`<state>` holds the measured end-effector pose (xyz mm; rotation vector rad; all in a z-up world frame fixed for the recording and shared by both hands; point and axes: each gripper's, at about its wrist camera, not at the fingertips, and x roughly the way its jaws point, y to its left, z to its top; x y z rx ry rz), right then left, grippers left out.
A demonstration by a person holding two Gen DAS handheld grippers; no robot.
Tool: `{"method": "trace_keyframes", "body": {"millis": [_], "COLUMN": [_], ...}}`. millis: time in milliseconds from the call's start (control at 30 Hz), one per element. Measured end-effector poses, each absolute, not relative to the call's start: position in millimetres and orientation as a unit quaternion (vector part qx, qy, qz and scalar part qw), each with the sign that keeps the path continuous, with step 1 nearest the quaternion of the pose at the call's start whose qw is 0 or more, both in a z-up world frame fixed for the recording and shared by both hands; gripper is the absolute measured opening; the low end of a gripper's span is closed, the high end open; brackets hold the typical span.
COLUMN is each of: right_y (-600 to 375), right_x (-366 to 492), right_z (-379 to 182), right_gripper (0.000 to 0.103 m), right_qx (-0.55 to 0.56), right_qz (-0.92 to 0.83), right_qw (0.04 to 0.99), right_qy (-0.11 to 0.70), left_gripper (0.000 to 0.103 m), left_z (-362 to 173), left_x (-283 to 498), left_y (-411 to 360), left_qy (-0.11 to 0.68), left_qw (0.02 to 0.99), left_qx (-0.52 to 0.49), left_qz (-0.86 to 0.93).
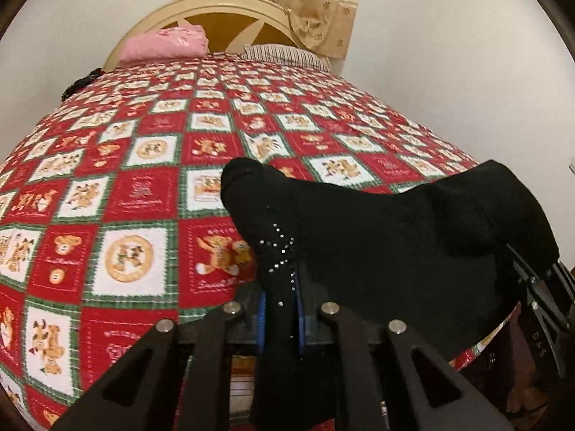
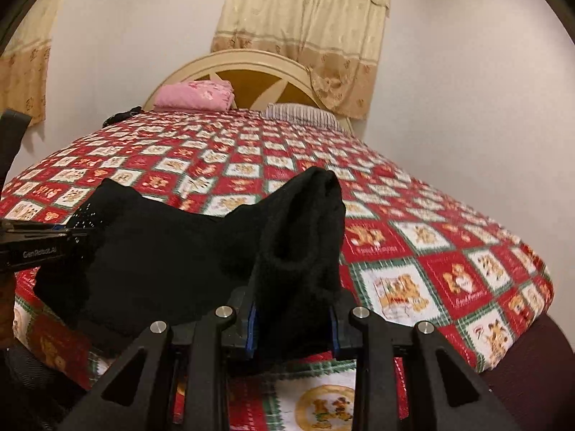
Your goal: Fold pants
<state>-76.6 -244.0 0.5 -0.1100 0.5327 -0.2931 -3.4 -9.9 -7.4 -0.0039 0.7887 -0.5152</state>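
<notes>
Over bedspread (image 1: 143, 194) | both jaws clamped on black pants (image 1: 377, 237) | rhinestones clearest in left view

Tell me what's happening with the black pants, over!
Left gripper shut on black pants. Right gripper shut on a thicker bunch. Pants strung between both, lifted above quilt. Nothing in the way, over.

Right gripper (image 2: 293, 327) clamps a bunched fold of black pants (image 2: 161, 251); left gripper (image 2: 77, 233) pinches them at nine o'clock, over the patchwork quilt (image 2: 449, 251).
</notes>
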Motion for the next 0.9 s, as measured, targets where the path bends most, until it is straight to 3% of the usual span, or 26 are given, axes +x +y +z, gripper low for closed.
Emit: {"method": "trace_keyframes", "body": {"millis": [900], "right_y": [-158], "right_x": [-17], "right_z": [19], "right_gripper": [0.030], "right_qx": [-0.053], "right_qz": [-0.034], "right_qw": [0.974], "right_qy": [0.220], "left_gripper": [0.013], "left_z": [2], "left_x": [29], "left_y": [89], "left_qy": [0.356], "left_qw": [0.925], "left_qx": [-0.038], "left_qz": [-0.131]}}
